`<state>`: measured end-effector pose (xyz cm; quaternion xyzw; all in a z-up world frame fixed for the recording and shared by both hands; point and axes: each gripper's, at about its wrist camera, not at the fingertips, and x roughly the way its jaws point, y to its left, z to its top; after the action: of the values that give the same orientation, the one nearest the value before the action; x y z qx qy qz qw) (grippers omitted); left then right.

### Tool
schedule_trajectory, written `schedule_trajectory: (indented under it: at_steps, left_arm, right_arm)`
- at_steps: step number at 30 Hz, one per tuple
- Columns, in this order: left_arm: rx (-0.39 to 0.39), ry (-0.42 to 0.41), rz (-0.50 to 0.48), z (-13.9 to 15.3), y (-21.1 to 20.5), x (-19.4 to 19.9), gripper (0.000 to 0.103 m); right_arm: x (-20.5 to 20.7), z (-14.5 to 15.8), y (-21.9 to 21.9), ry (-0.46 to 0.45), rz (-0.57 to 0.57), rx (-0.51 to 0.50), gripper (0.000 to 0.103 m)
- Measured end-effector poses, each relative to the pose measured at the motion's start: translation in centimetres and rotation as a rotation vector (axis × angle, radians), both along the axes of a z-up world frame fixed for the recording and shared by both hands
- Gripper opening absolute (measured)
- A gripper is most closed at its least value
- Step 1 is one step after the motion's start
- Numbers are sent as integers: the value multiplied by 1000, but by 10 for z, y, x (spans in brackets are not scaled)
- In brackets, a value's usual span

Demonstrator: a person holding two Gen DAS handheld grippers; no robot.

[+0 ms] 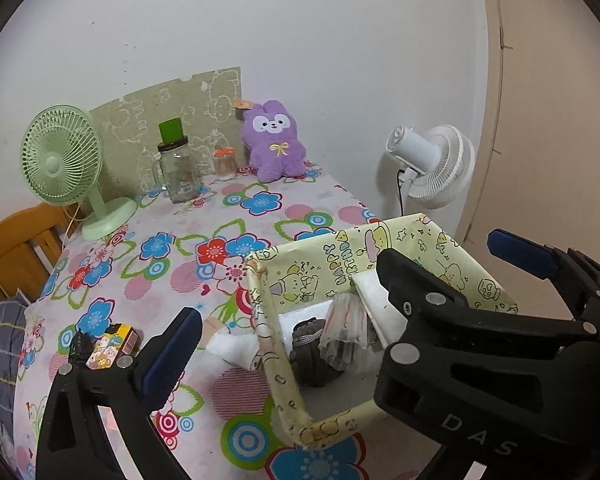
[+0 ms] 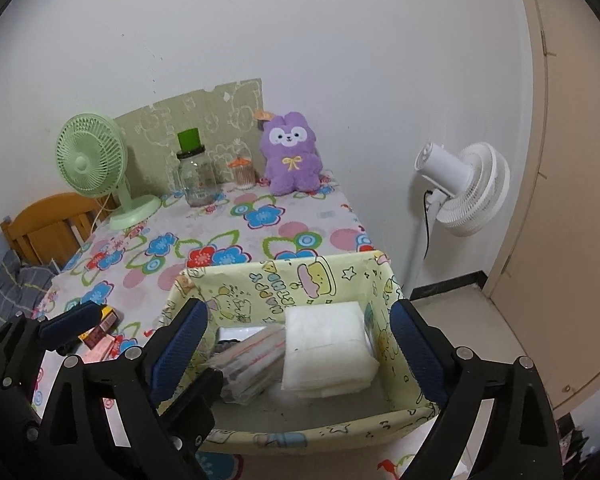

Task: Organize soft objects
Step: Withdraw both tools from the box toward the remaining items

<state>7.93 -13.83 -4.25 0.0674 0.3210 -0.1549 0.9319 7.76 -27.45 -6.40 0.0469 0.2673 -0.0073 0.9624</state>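
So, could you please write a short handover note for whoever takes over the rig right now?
Left tool: open, empty, at the left wall of the yellow cartoon-print box.
Right tool: open, empty, over the box.
In the box: folded white padded cloth, clear plastic-wrapped bundle, grey knitted item.
Left: the purple plush bunny sits at the far edge of the floral-cloth table, outside the box; probably next to collect.
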Motion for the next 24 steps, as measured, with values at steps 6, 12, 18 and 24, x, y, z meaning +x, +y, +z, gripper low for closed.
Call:
schedule_trajectory:
  at_steps: [6, 12, 18, 24]
  left_arm:
    - [0, -32, 5, 8, 12, -8, 103]
    - [2, -56, 7, 15, 26, -16, 103]
    - [1, -87, 20, 22, 40, -24, 103]
    - [0, -98, 27, 24, 55, -32, 103]
  right_arm:
    - [-11, 8, 10, -20, -6, 10, 96]
    - [-25, 17, 24, -62, -9, -1, 98]
    - [-38, 27, 42, -117, 29, -19, 98]
    - [-47, 33, 64, -131, 91, -27, 98]
